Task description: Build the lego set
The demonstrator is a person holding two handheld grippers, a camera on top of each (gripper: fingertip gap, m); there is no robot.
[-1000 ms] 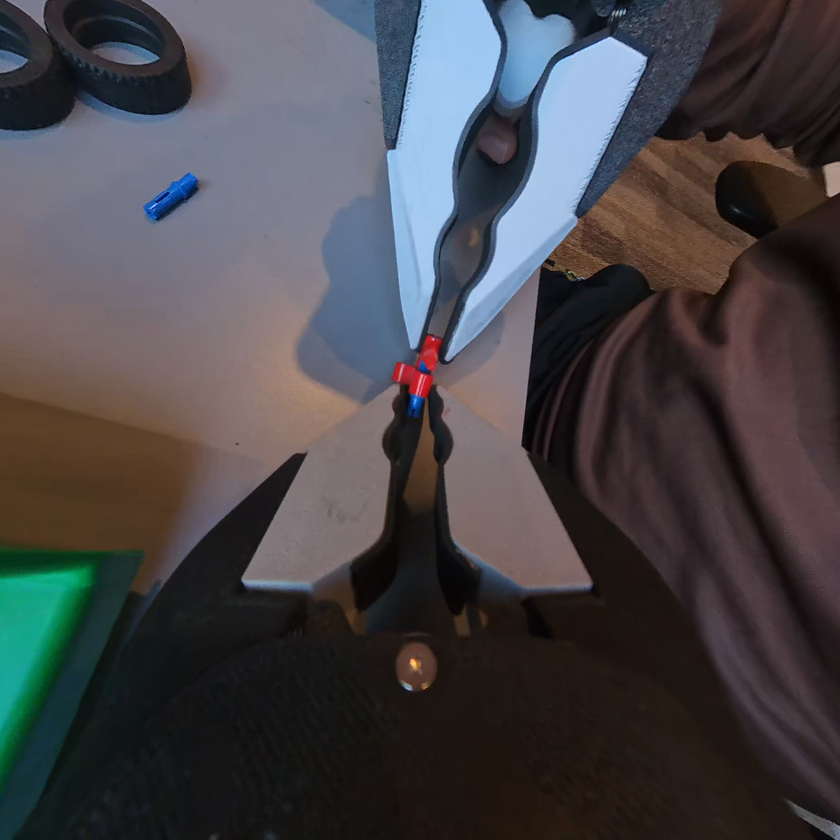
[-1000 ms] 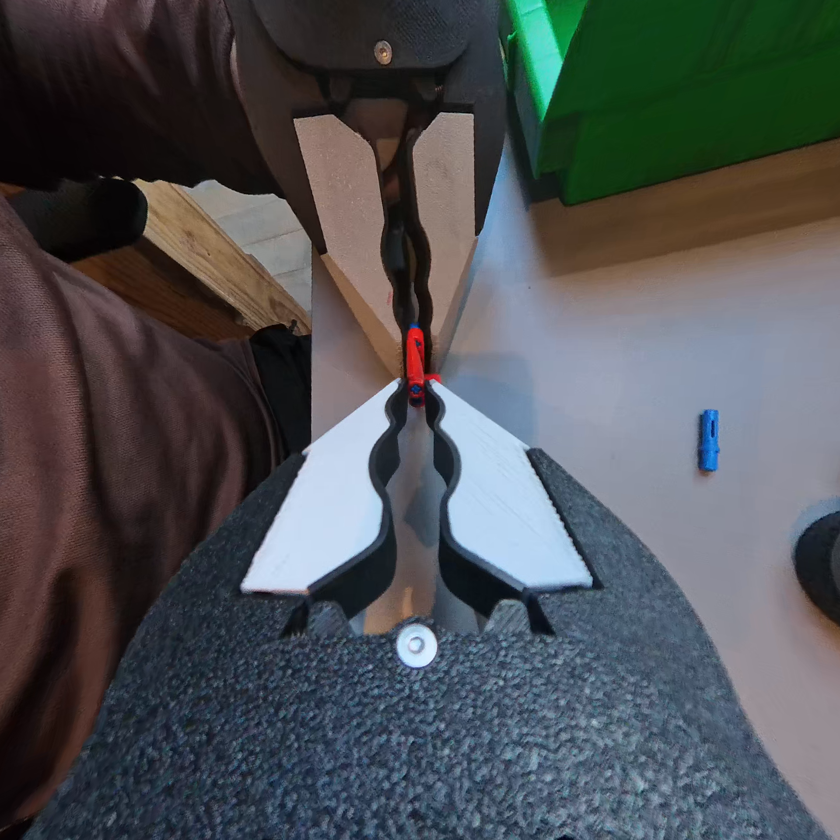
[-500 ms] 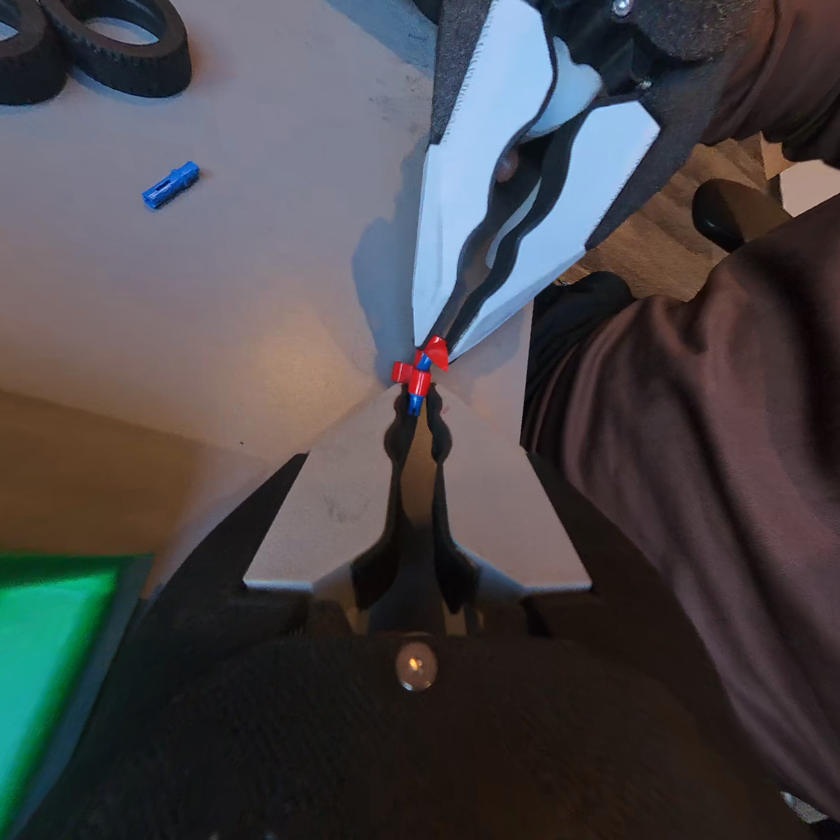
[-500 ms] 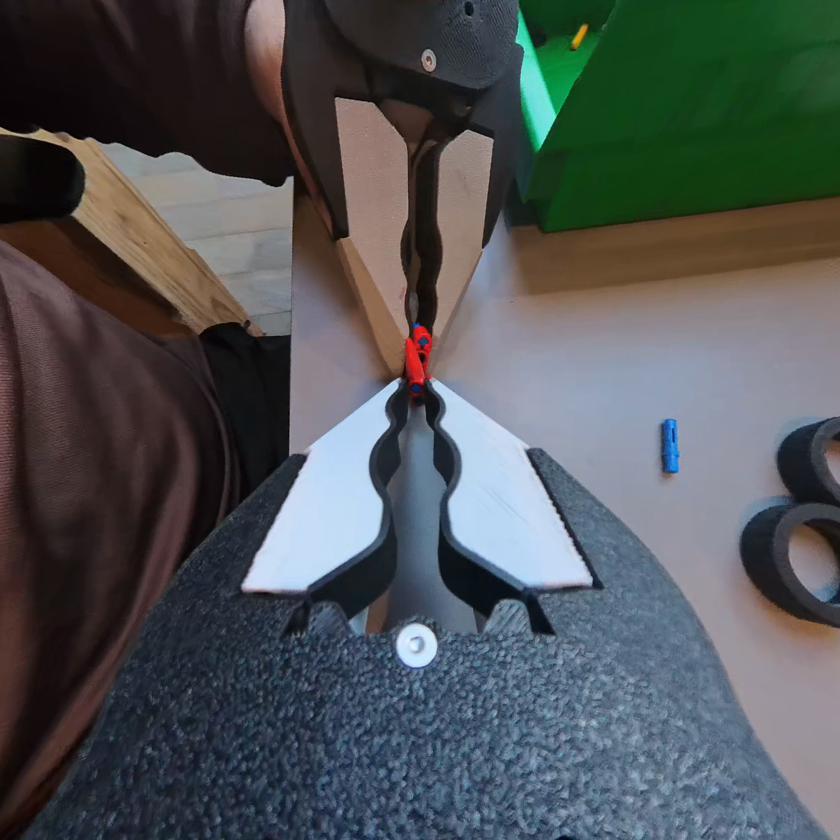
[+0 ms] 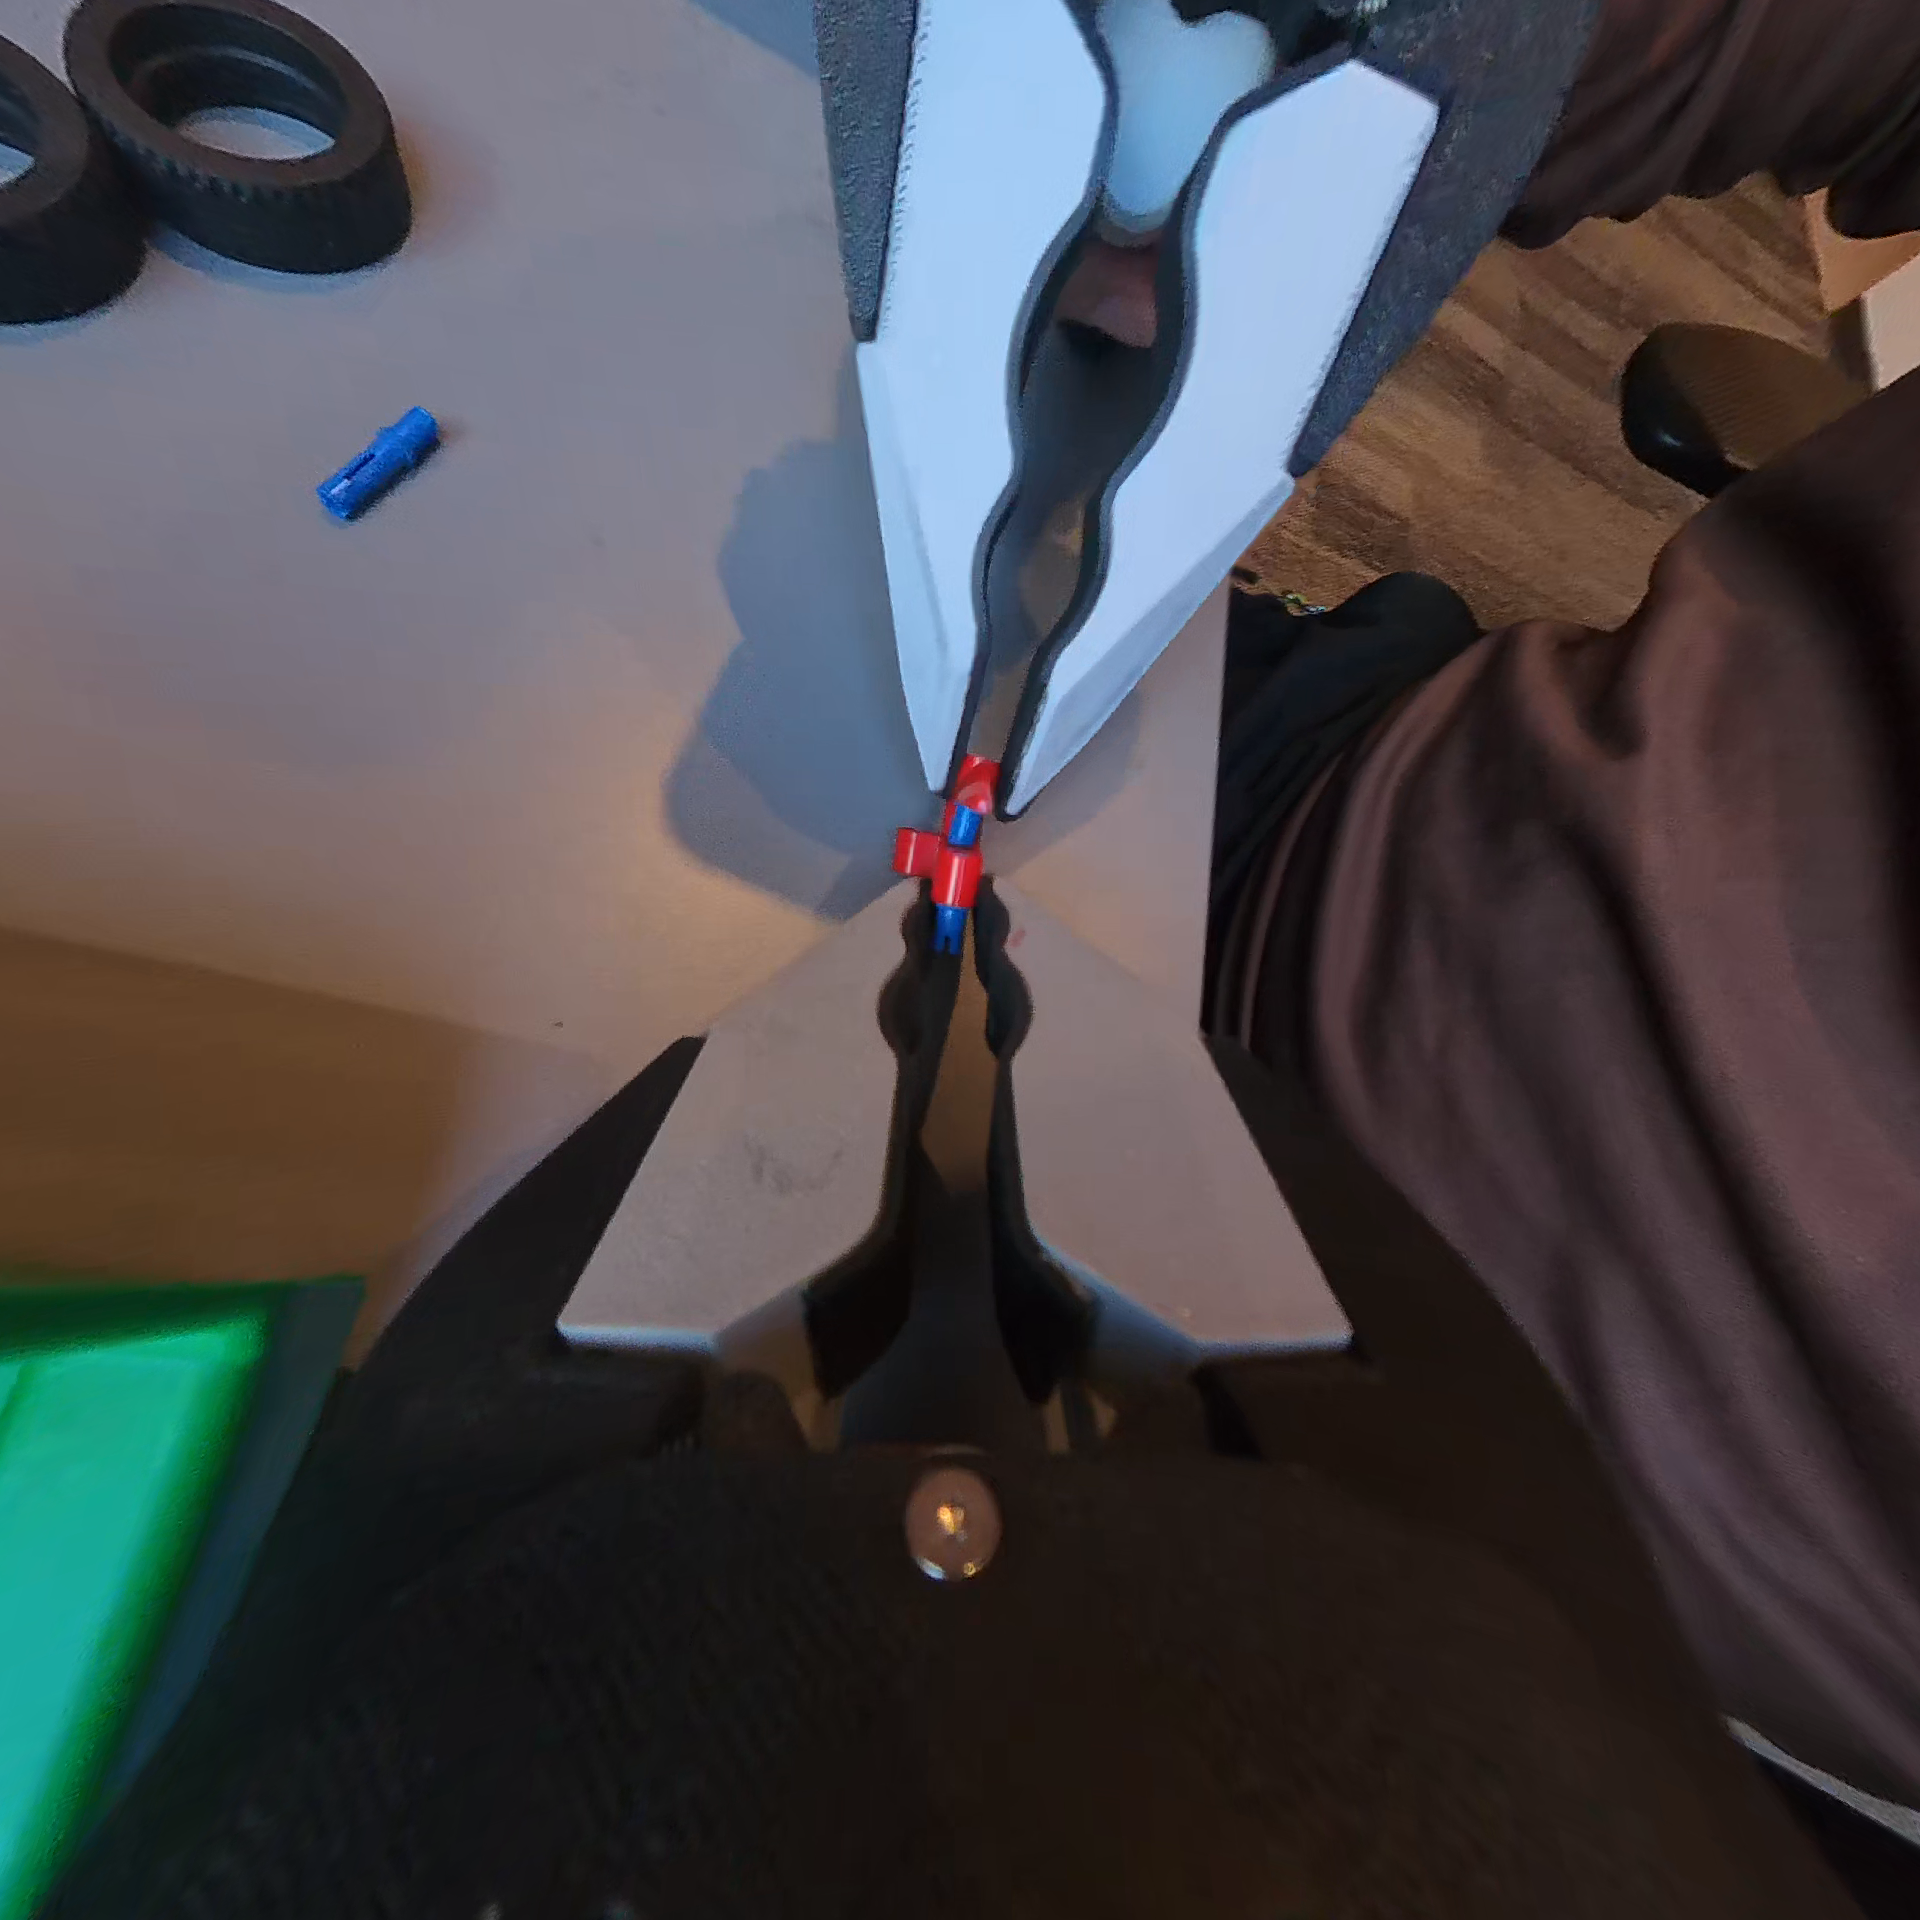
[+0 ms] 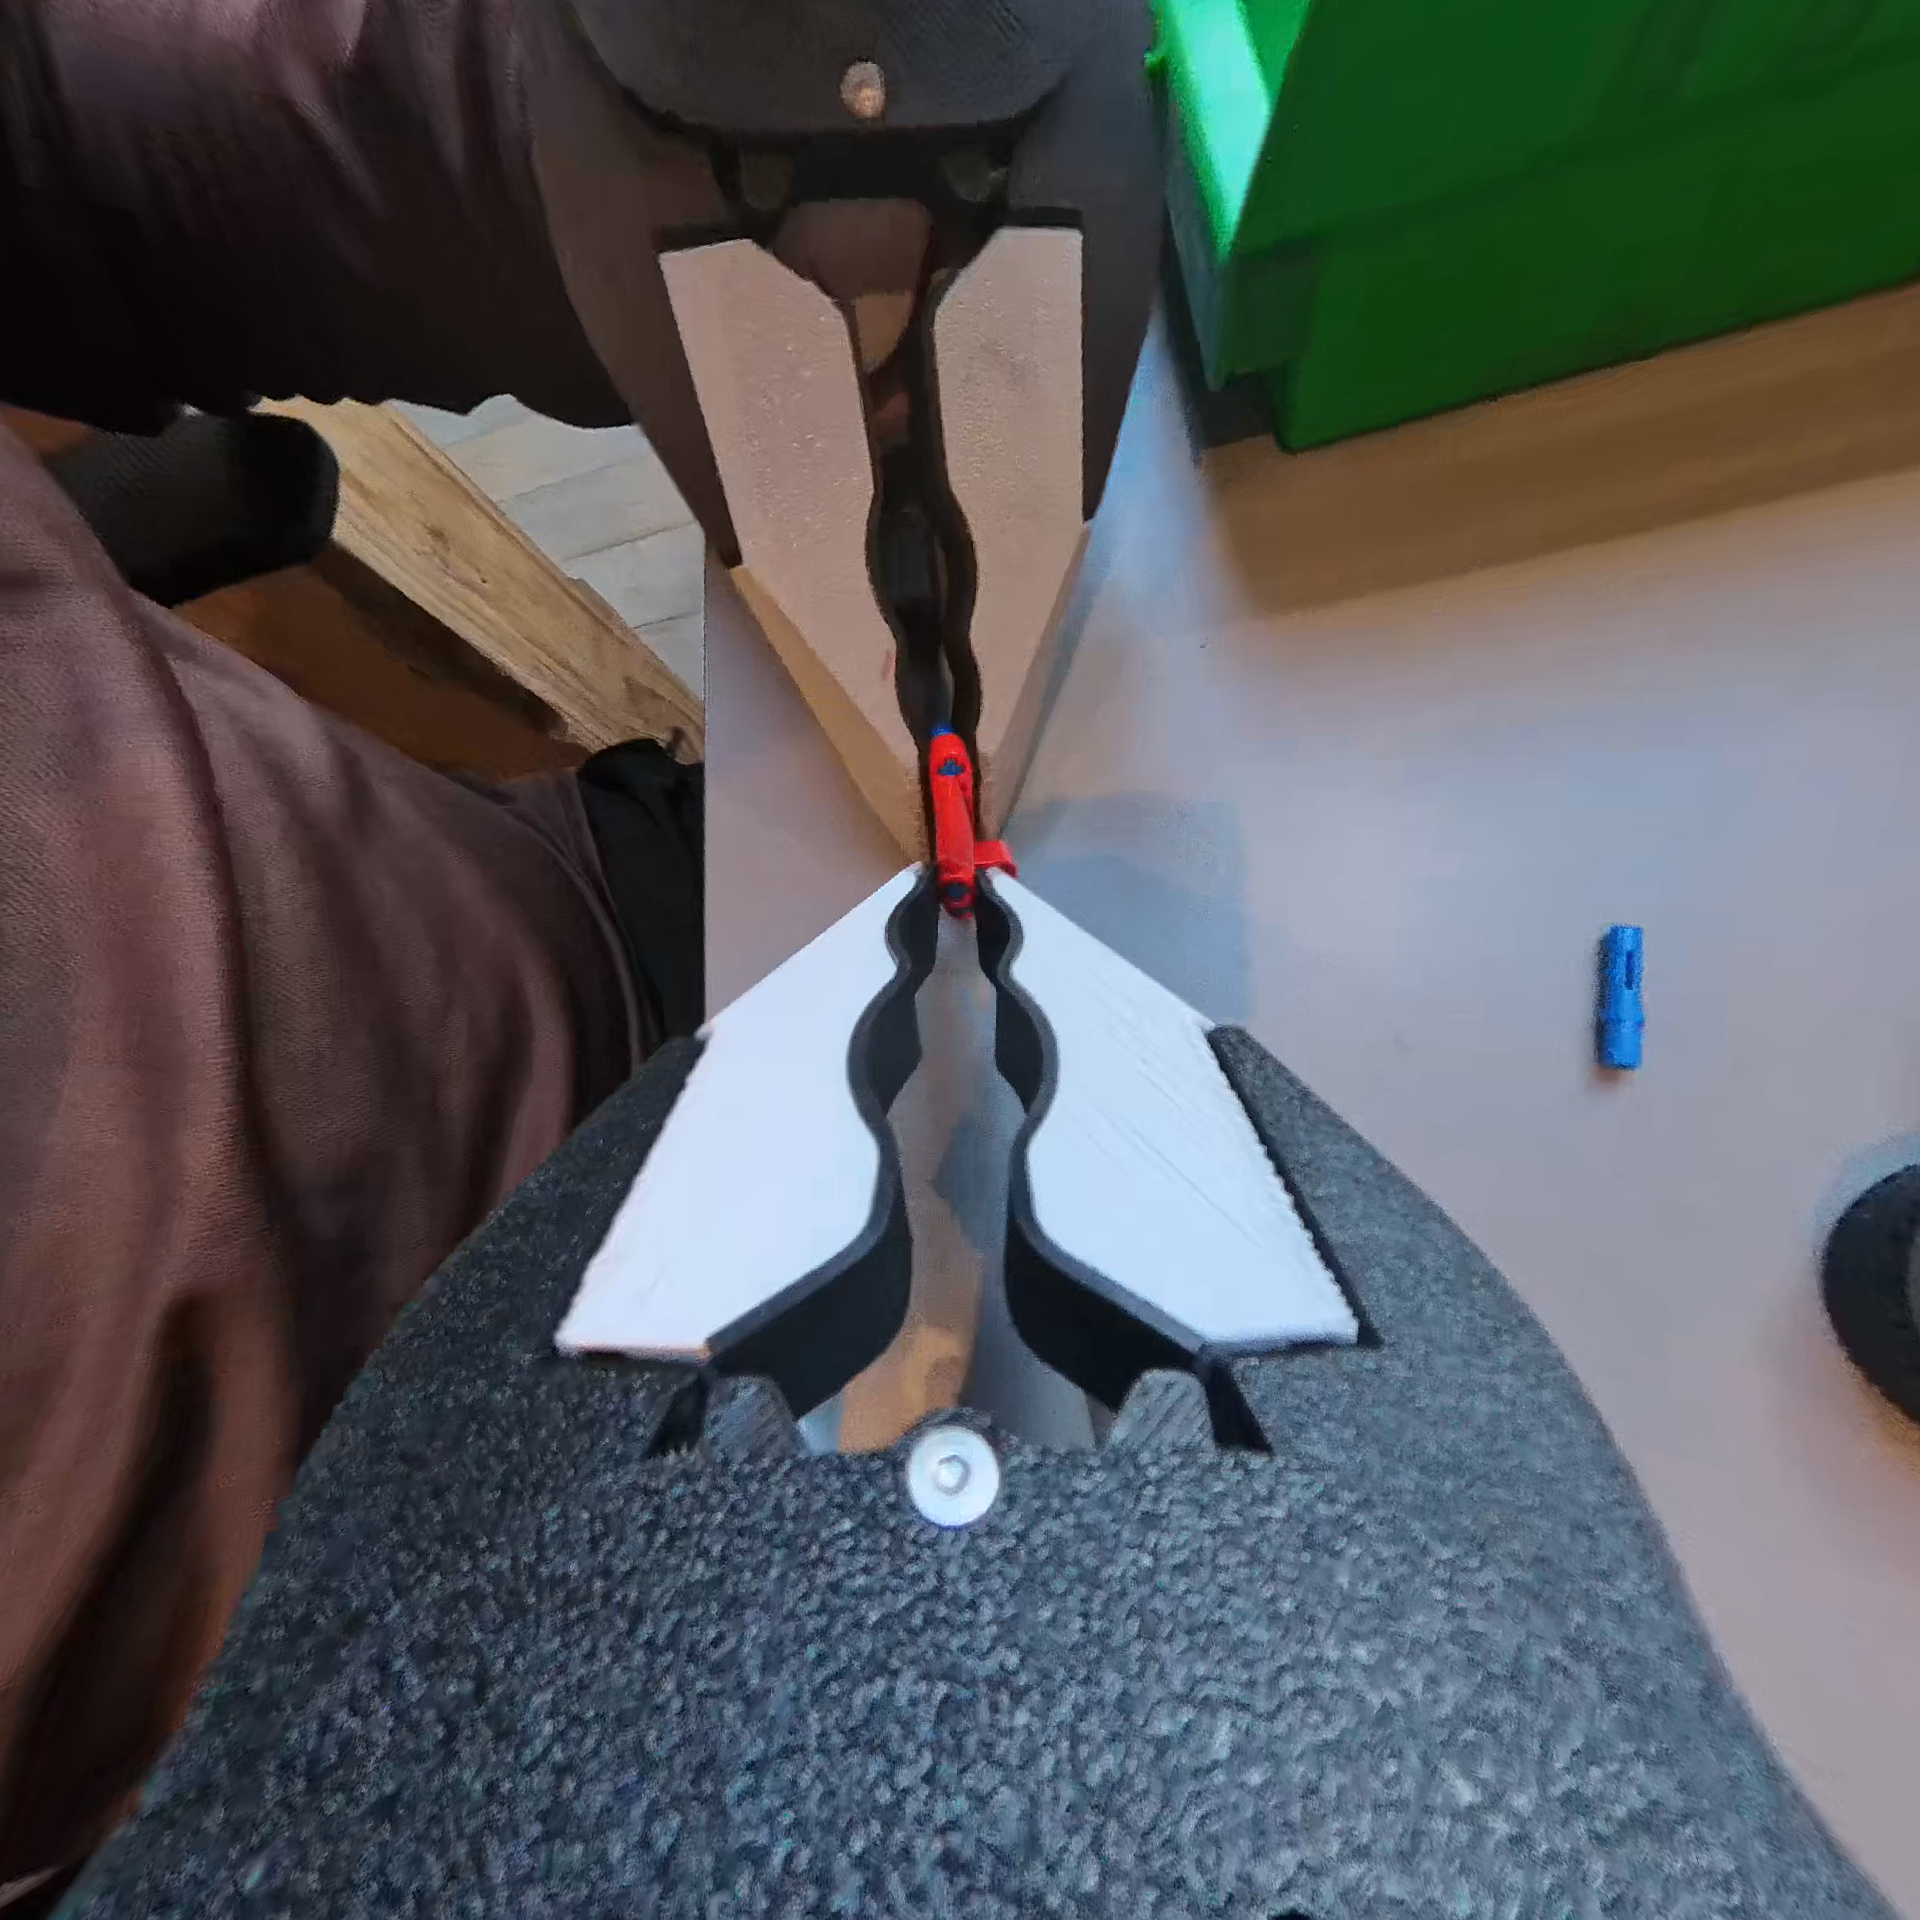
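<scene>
**Two grippers pinch one small red-and-blue piece above the table**

Left wrist view: the left gripper (image 5: 951, 920) reaches up from six o'clock, its two fingers drawn together and clamped on the blue stub at the near end of a small red-and-blue piece (image 5: 951, 857). The piece sits at the centre of the picture, held off the pale table (image 5: 468, 727), with a short red arm sticking out toward nine o'clock. From twelve o'clock the right gripper (image 5: 971, 784) comes down tip to tip, its white fingers closed on the red far end of the same piece. A loose blue pin (image 5: 377, 462) lies on the table at ten o'clock, well apart from the grippers. Two black tyres (image 5: 249, 156) lie flat, side by side, in the eleven o'clock corner. A green bin (image 5: 94, 1538) fills the eight o'clock edge. A brown sleeve (image 5: 1610, 1039) covers the three o'clock side.

Right wrist view: the right gripper (image 6: 956, 899) rises from six o'clock, fingers pinched on the near end of the piece (image 6: 951, 821). The left gripper (image 6: 951, 743) hangs from twelve o'clock, gripping the far end. The blue pin (image 6: 1619, 997) lies at three o'clock, one tyre (image 6: 1881, 1288) shows at the four o'clock edge, and the green bin (image 6: 1558, 208) stands at one o'clock. The sleeve (image 6: 260, 987) fills nine o'clock.
</scene>
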